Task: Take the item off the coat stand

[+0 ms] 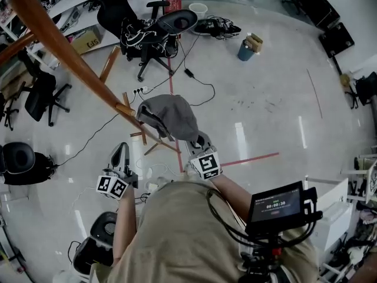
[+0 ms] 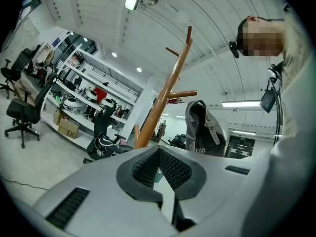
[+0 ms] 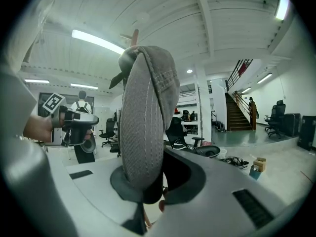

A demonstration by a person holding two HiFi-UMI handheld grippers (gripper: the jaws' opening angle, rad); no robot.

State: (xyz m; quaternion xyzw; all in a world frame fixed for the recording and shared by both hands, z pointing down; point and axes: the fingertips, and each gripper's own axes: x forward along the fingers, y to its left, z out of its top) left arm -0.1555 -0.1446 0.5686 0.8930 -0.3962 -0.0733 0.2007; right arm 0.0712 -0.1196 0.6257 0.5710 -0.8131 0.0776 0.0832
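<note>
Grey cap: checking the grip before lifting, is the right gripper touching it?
Touching: the right gripper view shows the right gripper shut on the grey cap.

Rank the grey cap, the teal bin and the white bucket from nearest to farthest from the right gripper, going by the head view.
1. The grey cap: clamped in the tongs of the right gripper.
2. The teal bin: on the floor, up and right.
3. The white bucket: farthest, top edge, beside the black chair.
</note>
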